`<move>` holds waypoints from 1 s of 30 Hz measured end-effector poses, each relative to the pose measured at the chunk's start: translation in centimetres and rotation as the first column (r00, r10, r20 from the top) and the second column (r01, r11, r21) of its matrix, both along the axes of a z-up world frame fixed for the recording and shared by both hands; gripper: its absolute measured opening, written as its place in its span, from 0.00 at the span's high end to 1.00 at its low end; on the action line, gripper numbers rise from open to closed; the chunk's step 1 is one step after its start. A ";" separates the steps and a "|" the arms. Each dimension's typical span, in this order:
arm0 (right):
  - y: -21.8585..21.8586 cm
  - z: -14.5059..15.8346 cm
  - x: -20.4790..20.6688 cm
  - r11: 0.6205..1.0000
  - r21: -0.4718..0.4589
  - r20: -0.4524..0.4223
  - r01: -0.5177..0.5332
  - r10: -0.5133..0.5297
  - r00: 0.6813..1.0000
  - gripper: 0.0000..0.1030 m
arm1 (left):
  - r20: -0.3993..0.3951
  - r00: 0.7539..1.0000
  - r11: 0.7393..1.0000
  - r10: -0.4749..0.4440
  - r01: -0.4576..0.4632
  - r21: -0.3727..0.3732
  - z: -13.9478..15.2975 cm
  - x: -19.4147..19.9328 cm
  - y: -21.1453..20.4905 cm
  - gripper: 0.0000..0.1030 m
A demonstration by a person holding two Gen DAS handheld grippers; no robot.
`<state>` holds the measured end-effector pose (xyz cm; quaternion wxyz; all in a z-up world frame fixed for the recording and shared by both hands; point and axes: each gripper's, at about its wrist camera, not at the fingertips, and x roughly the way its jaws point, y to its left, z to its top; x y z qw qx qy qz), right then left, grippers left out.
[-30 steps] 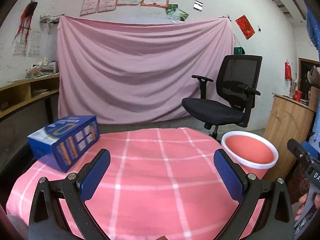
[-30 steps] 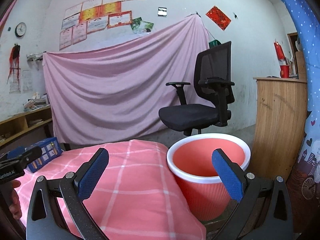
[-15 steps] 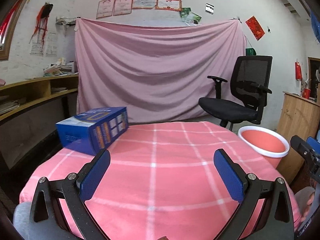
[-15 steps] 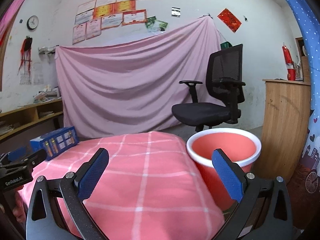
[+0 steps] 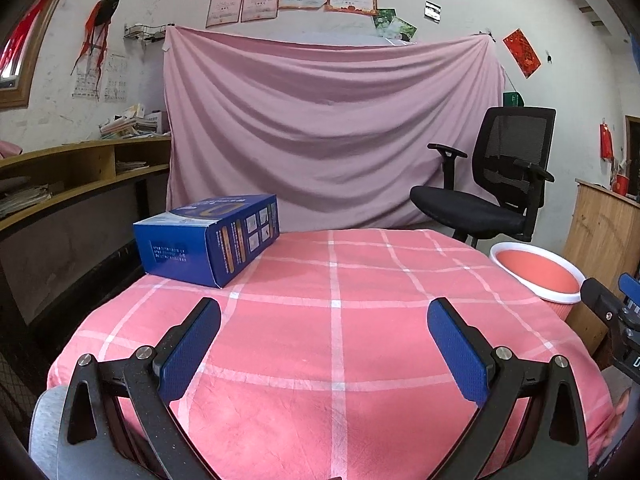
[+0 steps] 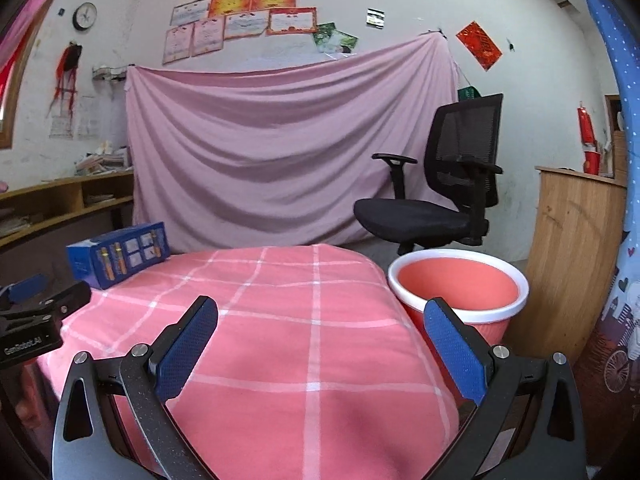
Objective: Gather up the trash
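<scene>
Left claw point(image 5: 324, 332): jaws spread wide, holding nothing, above the bench point(image 5: 336, 344).
Right claw point(image 6: 320, 330): jaws spread wide, holding nothing.
Box point(image 5: 208, 238): lying on the bench's far left.
Bin point(image 6: 458, 292): beside the bench's right edge.

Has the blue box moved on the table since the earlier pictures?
Cannot tell. The blue box sits at the same far-left edge of the checked cloth; only the cameras shifted.
</scene>
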<state>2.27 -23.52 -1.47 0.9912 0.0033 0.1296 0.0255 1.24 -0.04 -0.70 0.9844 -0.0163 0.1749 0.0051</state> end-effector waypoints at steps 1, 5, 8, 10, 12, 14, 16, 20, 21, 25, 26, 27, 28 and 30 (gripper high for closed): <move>-0.1 0.0 0.1 1.000 -0.003 -0.003 0.012 -0.012 1.000 0.00 | 0.009 1.000 1.000 -0.002 0.002 -0.005 0.0 0.0 0.1 0.02; -0.3 -0.4 0.4 0.998 -0.013 -0.017 0.055 -0.055 0.998 0.00 | 0.026 1.000 1.000 -0.002 0.003 -0.016 -0.1 0.2 0.4 0.02; -0.3 -0.5 0.4 0.999 -0.015 -0.019 0.051 -0.052 0.998 0.00 | 0.017 1.000 1.000 -0.005 0.005 -0.019 -0.2 0.3 0.5 0.02; -0.2 -0.4 0.4 0.999 -0.018 -0.018 0.047 -0.047 0.999 0.00 | 0.019 1.000 1.000 -0.007 0.007 -0.015 -0.2 0.3 0.6 0.02; -0.2 -0.5 0.4 0.999 -0.019 -0.020 0.043 -0.044 0.999 0.00 | 0.019 1.000 1.000 -0.008 0.008 -0.012 -0.2 0.3 0.5 0.02; -0.3 -0.5 0.5 0.999 -0.018 -0.025 0.041 -0.041 0.999 0.00 | 0.018 1.000 1.000 -0.009 0.009 -0.009 -0.2 0.3 0.5 0.02; -0.4 -0.5 0.6 0.999 -0.015 -0.027 0.039 -0.039 0.999 0.00 | 0.017 1.000 1.000 -0.009 0.010 -0.006 -0.3 0.3 0.5 0.02; -0.5 -0.4 0.4 0.999 -0.012 -0.024 0.036 -0.036 0.999 0.00 | 0.016 1.000 1.000 -0.008 0.008 -0.006 -0.3 0.3 0.4 0.02; -0.4 -0.4 0.5 0.999 -0.012 -0.024 0.035 -0.035 0.999 0.00 | 0.015 1.000 1.000 -0.008 0.008 -0.005 -0.4 0.4 0.5 0.02; -0.4 -0.4 0.3 0.999 -0.013 -0.017 0.035 -0.035 0.999 0.00 | 0.014 1.000 1.000 -0.009 0.009 -0.006 -0.4 0.4 0.5 0.02; -0.4 -0.3 0.2 0.999 -0.013 -0.013 0.035 -0.035 0.999 0.00 | 0.014 1.000 1.000 -0.009 0.009 -0.006 -0.4 0.4 0.5 0.02; -0.4 -0.4 0.2 0.999 -0.013 -0.012 0.034 -0.034 0.999 0.00 | 0.014 1.000 1.000 -0.009 0.009 -0.007 -0.4 0.4 0.5 0.02; -0.4 -0.3 0.2 0.999 -0.013 -0.010 0.033 -0.033 0.999 0.00 | 0.014 1.000 1.000 -0.009 0.010 -0.007 -0.4 0.4 0.5 0.02; -0.3 -0.3 0.2 0.999 -0.015 -0.009 0.032 -0.032 0.999 0.00 | 0.014 1.000 1.000 -0.009 0.009 -0.006 -0.4 0.4 0.5 0.02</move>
